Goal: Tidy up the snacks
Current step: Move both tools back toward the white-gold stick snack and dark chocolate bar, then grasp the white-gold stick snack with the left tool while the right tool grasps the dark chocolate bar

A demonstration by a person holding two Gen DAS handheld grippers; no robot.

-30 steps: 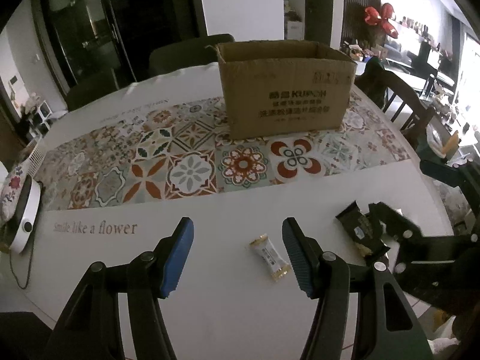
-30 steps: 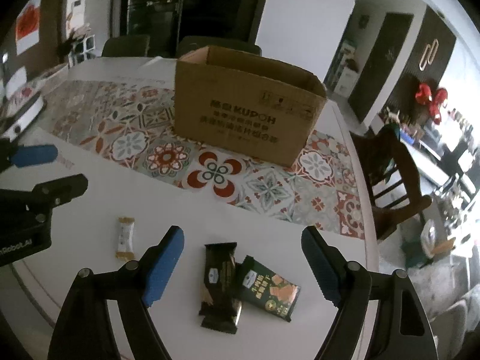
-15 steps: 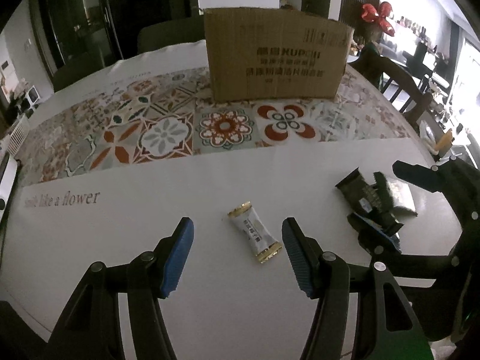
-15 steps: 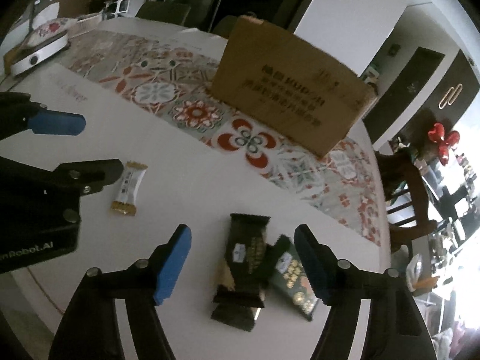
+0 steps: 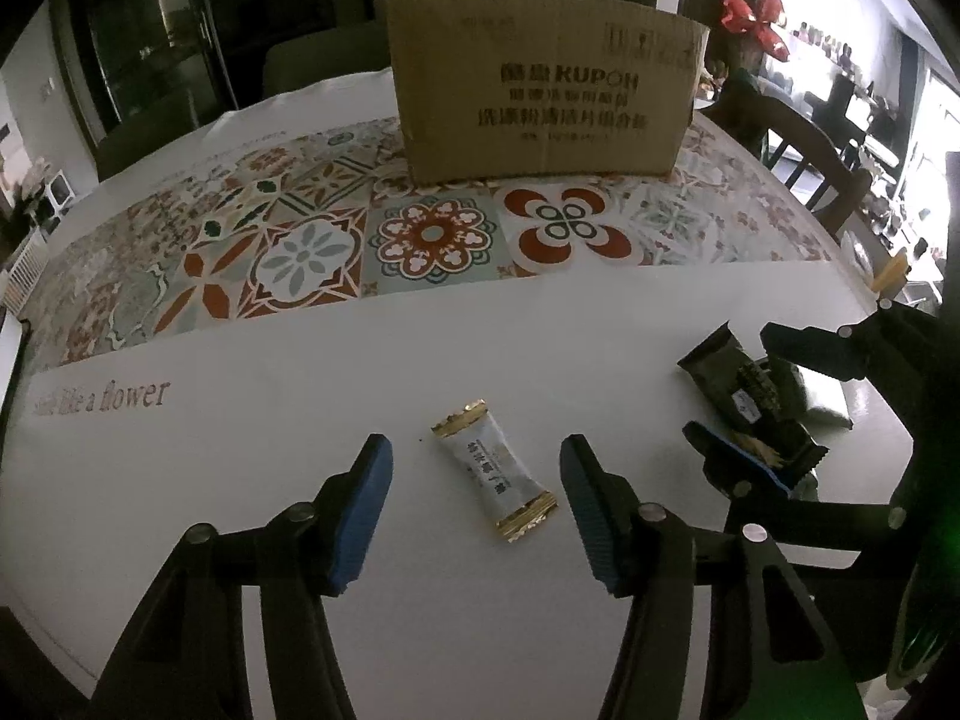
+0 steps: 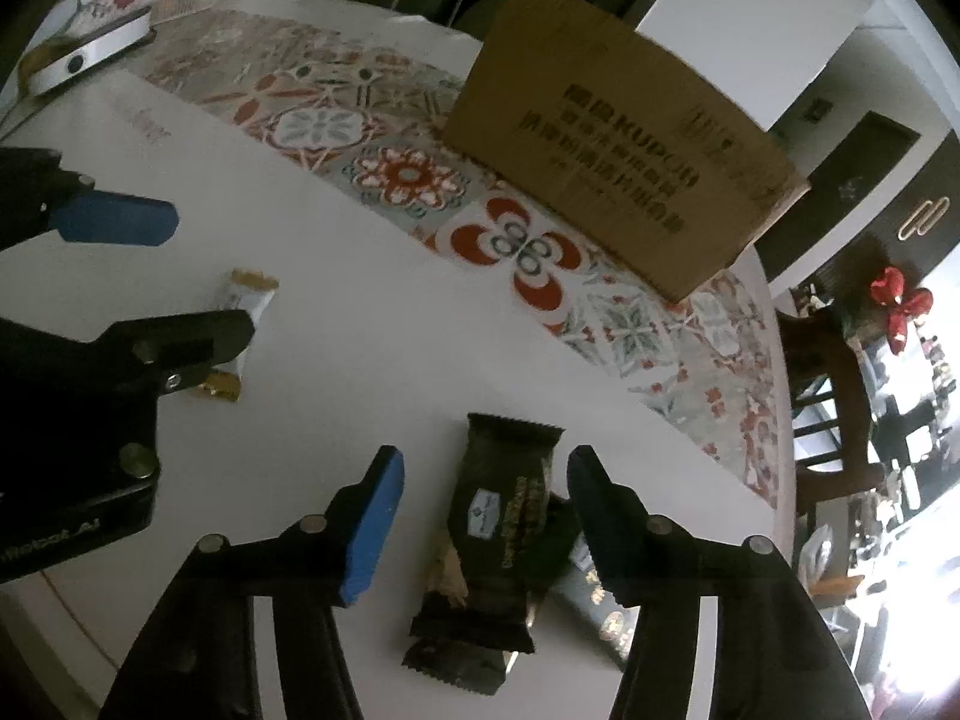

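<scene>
A white, gold-ended snack packet [image 5: 493, 476] lay flat on the counter [image 5: 300, 408] between the spread fingers of the left tool [image 5: 477, 507], its long axis running diagonally across the gap, so a squeeze would likely meet its sides at a slant. To its right, a dark snack bar [image 6: 501, 525] (stacked on at least one other dark wrapper) sat lengthwise between the equally spread fingers of the right tool [image 6: 486, 525], near the counter's edge. The cardboard box [image 5: 543, 111] stood well beyond both, across open patterned cloth [image 5: 312, 252].
</scene>
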